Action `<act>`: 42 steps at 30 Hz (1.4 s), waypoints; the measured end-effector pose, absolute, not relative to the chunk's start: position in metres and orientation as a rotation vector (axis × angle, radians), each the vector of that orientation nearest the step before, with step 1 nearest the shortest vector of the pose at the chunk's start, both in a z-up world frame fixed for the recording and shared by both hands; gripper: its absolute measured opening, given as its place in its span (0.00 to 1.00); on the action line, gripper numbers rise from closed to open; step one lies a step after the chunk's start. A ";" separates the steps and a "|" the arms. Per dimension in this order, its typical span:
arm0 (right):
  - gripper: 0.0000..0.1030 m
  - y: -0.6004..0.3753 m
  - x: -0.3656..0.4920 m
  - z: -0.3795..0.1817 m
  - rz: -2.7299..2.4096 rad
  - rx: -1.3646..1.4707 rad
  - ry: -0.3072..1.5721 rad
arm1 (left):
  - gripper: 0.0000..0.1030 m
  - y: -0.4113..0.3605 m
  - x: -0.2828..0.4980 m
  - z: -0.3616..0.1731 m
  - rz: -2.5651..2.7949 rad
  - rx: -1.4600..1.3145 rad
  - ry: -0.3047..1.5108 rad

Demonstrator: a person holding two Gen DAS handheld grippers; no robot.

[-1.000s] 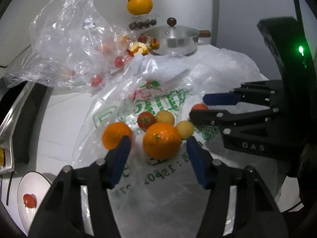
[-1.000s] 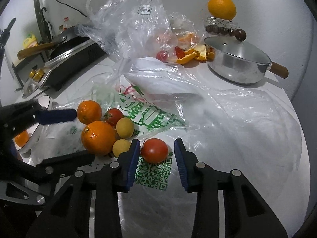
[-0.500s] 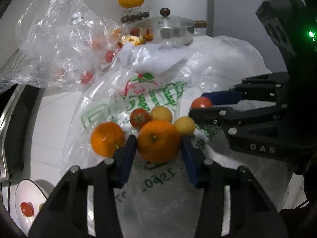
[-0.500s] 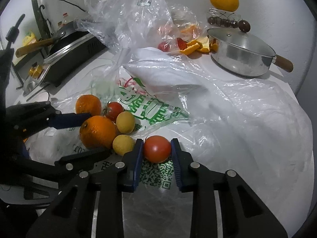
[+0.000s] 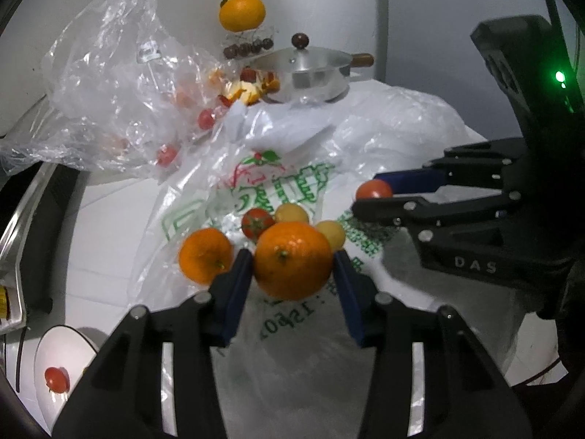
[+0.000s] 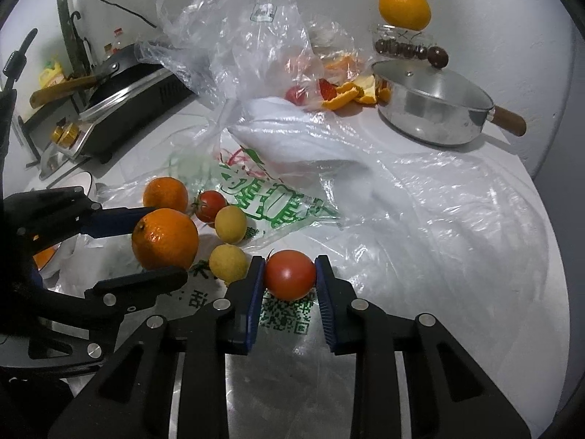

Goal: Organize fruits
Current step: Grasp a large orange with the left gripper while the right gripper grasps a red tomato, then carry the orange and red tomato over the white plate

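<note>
Orange fills the left gripper [image 5: 292,267]: its blue pads are closed part-way onto the flanks of a big orange [image 5: 293,260], one pad on each side, with the stem scar facing the camera. That fruit sits on a printed plastic bag [image 5: 289,186] spread over the white counter [image 5: 109,226]. Just beyond the left pad lies a second orange [image 5: 205,255], close enough to brush it; behind are a small stemmed tomato [image 5: 257,222] and two yellow fruits [image 6: 230,224], all bunched together. A white plate [image 5: 65,351] with one small tomato sits at the near left edge, well apart from the pile, and looks a likely place to sort into.

Further right, the right gripper [image 6: 289,276] has narrowed onto a red tomato [image 6: 290,274], pads touching both sides, and the tomato rests over the bag's printed code square. The nearer yellow fruit is just beside its left pad.

Both fruits lie straight ahead between their own fingers, so I judge the coming move to be a lift, not a reach. The left hand is nearer the plate, and its load is hemmed in by neighbours, so rising straight up should avoid rolling them.

Behind, a lidded pan [image 6: 431,109] and a clear bag [image 6: 234,36] stand clear.
</note>
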State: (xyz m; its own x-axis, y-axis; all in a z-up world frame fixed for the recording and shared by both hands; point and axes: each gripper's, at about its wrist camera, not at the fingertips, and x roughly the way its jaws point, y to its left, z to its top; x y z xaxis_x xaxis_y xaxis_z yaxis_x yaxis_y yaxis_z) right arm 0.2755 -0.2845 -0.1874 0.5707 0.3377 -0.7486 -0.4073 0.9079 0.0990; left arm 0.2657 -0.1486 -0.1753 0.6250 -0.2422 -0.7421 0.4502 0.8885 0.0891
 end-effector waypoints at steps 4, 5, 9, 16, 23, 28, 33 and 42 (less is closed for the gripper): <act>0.29 -0.284 0.269 -0.181 0.433 -0.093 0.848 | 0.45 -0.148 0.256 -0.169 -0.408 0.277 0.789; 0.29 -0.284 0.267 -0.180 0.432 -0.094 0.846 | 0.45 -0.147 0.254 -0.167 -0.408 0.277 0.783; 0.29 -0.282 0.260 -0.174 0.429 -0.100 0.835 | 0.45 -0.145 0.245 -0.158 -0.407 0.274 0.764; 0.29 -0.277 0.245 -0.161 0.424 -0.115 0.809 | 0.45 -0.140 0.229 -0.147 -0.405 0.265 0.737; 0.29 -0.270 0.230 -0.153 0.422 -0.126 0.794 | 0.45 -0.131 0.212 -0.140 -0.408 0.252 0.722; 0.29 -0.264 0.220 -0.148 0.425 -0.134 0.783 | 0.45 -0.123 0.201 -0.136 -0.404 0.243 0.712; 0.29 -0.256 0.210 -0.142 0.429 -0.146 0.772 | 0.45 -0.114 0.189 -0.132 -0.405 0.223 0.703; 0.29 -0.236 0.195 -0.134 0.445 -0.169 0.758 | 0.45 -0.093 0.173 -0.125 -0.389 0.196 0.683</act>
State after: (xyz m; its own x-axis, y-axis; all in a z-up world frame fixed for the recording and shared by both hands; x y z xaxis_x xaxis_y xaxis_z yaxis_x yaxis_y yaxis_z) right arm 0.1950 -0.2364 -0.1342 0.6387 0.3282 -0.6960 -0.4479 0.8940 0.0106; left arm 0.1727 -0.0930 -0.1245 0.7074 -0.2847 -0.6469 0.4116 0.9100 0.0495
